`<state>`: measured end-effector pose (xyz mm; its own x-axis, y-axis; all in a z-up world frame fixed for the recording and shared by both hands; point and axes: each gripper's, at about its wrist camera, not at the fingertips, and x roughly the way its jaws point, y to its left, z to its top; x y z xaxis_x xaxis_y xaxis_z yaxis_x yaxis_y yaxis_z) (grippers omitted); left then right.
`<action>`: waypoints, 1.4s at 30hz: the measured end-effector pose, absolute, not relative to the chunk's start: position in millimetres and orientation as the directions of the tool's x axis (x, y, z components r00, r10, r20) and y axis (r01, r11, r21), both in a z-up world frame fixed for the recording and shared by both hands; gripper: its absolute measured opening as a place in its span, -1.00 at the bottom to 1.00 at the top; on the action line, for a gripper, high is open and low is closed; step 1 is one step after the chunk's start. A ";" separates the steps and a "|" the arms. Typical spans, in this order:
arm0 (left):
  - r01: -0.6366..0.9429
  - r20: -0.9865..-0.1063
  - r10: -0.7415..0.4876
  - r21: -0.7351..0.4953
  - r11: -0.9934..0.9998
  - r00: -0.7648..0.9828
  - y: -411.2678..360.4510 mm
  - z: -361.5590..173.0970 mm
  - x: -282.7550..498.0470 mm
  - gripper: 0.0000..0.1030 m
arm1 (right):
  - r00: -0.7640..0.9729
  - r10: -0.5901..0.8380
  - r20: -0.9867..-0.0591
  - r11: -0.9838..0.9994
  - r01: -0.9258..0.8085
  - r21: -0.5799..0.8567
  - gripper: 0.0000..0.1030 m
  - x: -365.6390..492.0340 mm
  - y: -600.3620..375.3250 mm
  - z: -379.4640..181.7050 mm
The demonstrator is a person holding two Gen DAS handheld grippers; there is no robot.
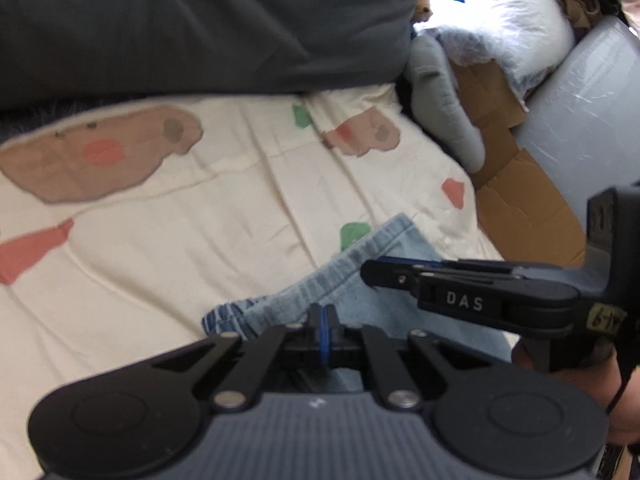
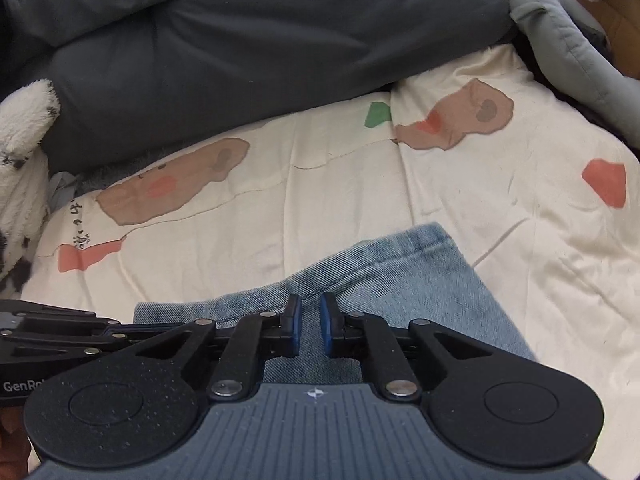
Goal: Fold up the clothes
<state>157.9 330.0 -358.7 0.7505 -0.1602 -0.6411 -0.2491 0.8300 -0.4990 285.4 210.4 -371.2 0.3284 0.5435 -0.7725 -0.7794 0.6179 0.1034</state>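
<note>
A light blue denim garment (image 1: 372,280) lies on a cream bedsheet (image 1: 200,220) with pink, brown and green patches. My left gripper (image 1: 323,312) is shut, its blue pads pressed together at the denim's near edge; whether cloth is pinched is hidden. The right gripper (image 1: 370,272) shows from the side, over the denim. In the right wrist view the denim (image 2: 400,272) lies folded under my right gripper (image 2: 309,312), whose pads stand a little apart just above the cloth, holding nothing. The left gripper's arm (image 2: 60,336) shows at the left edge.
A dark grey duvet (image 2: 240,40) is heaped along the far side of the sheet (image 2: 520,220). A plush toy (image 2: 20,152) lies at left. A grey cushion (image 2: 568,40), cardboard (image 1: 520,200) and plastic-wrapped bedding (image 1: 500,20) crowd the right.
</note>
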 end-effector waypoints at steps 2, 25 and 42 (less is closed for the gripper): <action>-0.237 -0.635 -0.151 -0.483 0.843 0.757 325.7 -350.9 153.7 -0.87 | 0.324 0.560 -0.763 0.580 -0.810 0.081 -0.69 283.4 208.6 -361.2; -0.176 -0.717 -0.116 -0.319 0.931 0.687 318.4 -358.4 168.2 -0.95 | 0.284 0.605 -0.744 0.436 -0.900 0.011 -0.72 281.1 178.6 -381.5; 0.011 -0.674 -0.145 -0.199 0.980 0.724 272.4 -281.7 155.6 -0.14 | 0.388 0.611 -0.690 0.494 -0.868 -0.051 -0.51 229.1 58.9 -307.9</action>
